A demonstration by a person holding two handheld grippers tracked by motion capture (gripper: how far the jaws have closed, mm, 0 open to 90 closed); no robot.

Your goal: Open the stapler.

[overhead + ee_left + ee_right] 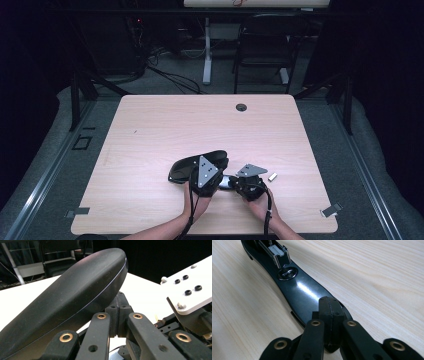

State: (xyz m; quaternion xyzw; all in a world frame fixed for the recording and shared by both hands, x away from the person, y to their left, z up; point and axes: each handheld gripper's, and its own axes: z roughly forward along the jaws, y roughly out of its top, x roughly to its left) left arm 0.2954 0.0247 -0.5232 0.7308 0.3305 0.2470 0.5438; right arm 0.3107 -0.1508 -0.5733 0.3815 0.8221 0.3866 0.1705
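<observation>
The stapler (197, 167) lies on the table (150, 130), near the front edge and close to the middle. Its top is swung up and back to the left, and its base (304, 293) lies flat on the table, reaching to the right. The left gripper (207, 175) is at the top, the right gripper (247, 185) at the base end. A small staple strip (272, 176) lies just right of the right gripper. A chair (265, 45) stands behind the table.

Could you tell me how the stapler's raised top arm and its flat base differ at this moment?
The top arm is matte, rounded and tilted up by the left tongs; the base is glossy, flat on the table, under the right tongs. Both are black.
</observation>
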